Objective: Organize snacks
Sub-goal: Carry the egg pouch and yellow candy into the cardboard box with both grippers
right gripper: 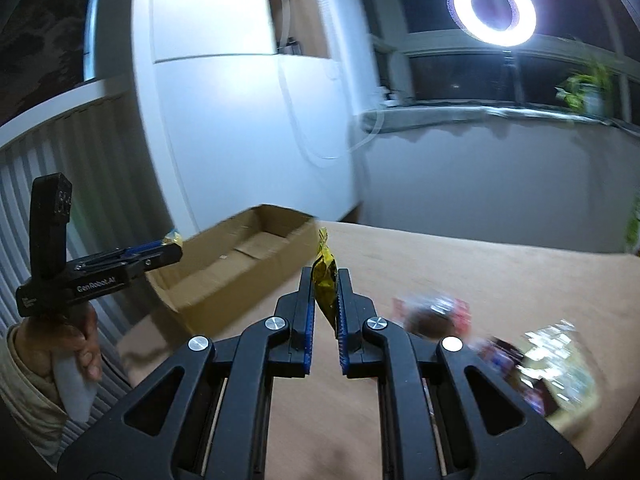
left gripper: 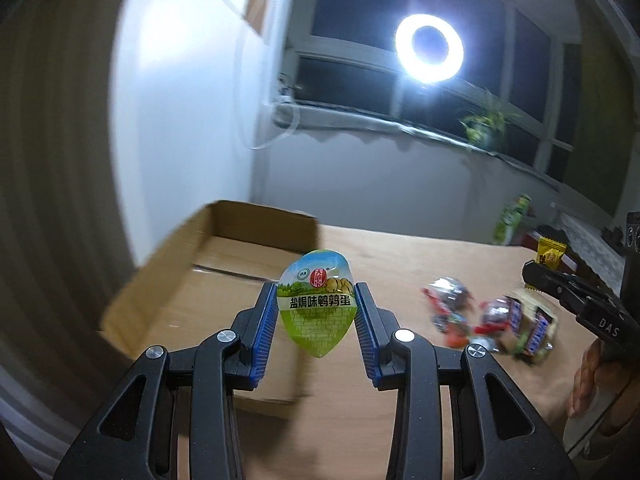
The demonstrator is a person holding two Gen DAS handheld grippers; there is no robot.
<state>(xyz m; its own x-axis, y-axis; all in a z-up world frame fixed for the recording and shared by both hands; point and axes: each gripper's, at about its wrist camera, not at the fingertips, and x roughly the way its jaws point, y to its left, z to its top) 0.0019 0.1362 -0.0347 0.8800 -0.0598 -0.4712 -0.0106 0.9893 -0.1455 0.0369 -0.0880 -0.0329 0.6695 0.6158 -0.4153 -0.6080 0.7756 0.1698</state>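
The left gripper point(left gripper: 316, 300) is clamped on one green egg-shaped snack pack point(left gripper: 318, 306), held in the air just in front of the cardboard box point(left gripper: 160, 280); its label reads 盐焗味鹌鹑蛋. The right gripper point(right gripper: 325, 296) is pressed tight on one yellow wrapped snack point(right gripper: 326, 280), also lifted, to the right of the box. One box is in sight, open-topped and shallow, with nothing visible inside it. To the right of the box a loose heap of wrapped snacks point(left gripper: 492, 320) lies on the table, too blurred to count, and beyond it stands one green packet point(left gripper: 510, 220). The table point(left gripper: 420, 256) is pale wood-coloured board. Behind the box rise a white cabinet point(right gripper: 224, 100) and a dark window point(left gripper: 360, 8), with one lit ring light point(left gripper: 430, 48) and one potted plant point(left gripper: 482, 124) on the sill. The left gripper's body carries the words GenRobot.AI in the right wrist view.
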